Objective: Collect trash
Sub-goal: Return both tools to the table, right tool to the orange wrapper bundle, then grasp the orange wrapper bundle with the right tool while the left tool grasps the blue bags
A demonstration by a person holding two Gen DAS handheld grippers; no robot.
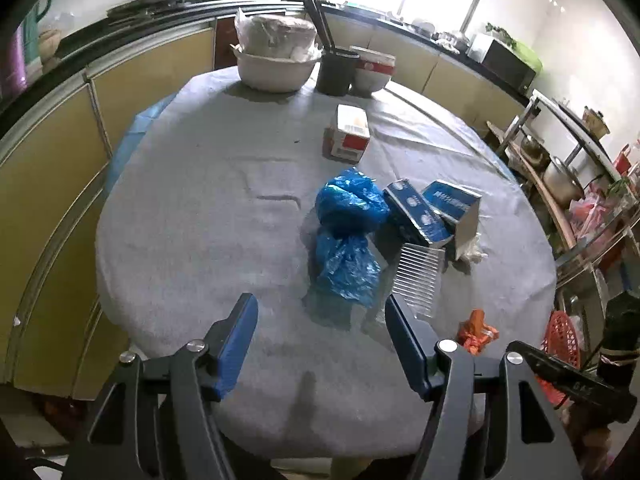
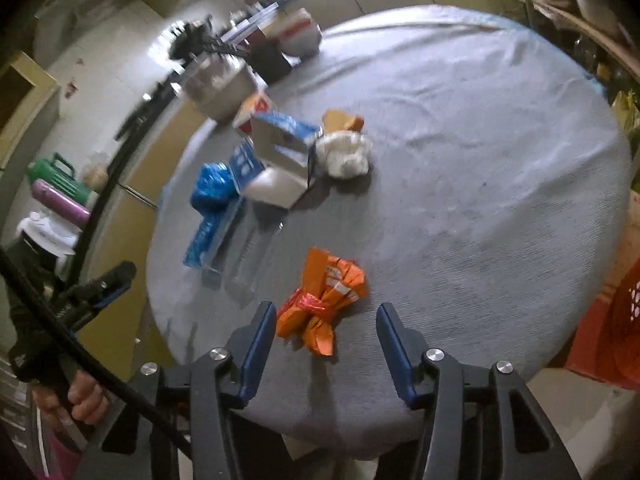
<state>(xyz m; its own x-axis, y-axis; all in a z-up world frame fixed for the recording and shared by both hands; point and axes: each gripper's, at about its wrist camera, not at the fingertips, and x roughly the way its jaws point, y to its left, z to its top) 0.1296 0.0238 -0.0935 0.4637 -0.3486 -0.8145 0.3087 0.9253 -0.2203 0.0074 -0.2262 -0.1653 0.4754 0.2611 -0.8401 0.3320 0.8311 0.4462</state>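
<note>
At the top of my left view a white basin (image 1: 276,70) holds a bagged round bundle (image 1: 276,34), and a dark cup (image 1: 336,70) beside it holds a dark stick. My left claw (image 1: 320,344) stands apart with nothing between its fingers, low in the frame; the crumpled blue bag (image 1: 348,236) lies just above it on the grey tablecloth (image 1: 192,208). My right claw (image 2: 326,340) is also apart, and the orange wrapper (image 2: 324,304) lies between and just above its tips, untouched. Only the right view shows the white wad (image 2: 346,154) clearly, and a hand (image 2: 84,396) at lower left.
</note>
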